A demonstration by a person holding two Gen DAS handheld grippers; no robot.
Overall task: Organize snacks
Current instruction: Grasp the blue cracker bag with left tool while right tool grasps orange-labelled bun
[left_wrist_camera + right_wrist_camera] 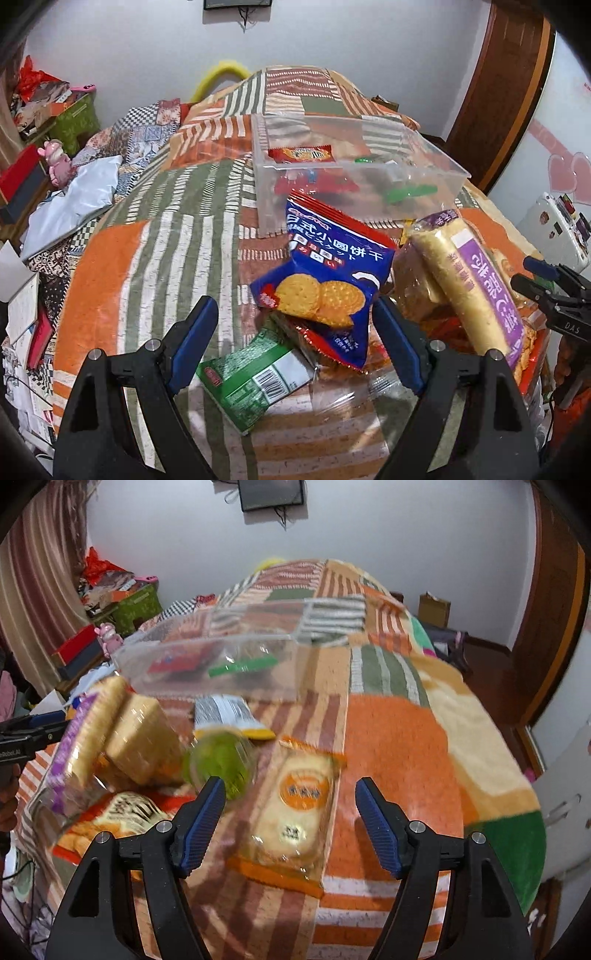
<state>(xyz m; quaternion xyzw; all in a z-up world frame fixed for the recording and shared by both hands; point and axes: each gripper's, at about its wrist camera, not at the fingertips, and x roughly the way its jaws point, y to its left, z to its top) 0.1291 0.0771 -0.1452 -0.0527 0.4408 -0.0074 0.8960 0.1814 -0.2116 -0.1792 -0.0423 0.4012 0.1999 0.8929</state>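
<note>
Clear plastic bin (354,173) upper centre on the bed (155,236), red cracker packet (301,154) and green wrappers inside; left gripper (295,317) jaws apart, empty; right gripper (290,801) jaws apart, empty.

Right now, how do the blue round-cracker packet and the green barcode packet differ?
The blue cracker packet lies on top, picture side up; the green barcode packet sits partly under it, back side up. Blue shows two crackers; green shows a barcode and a white panel. Both lie on the striped blanket, outside the clear plastic bin.
</note>
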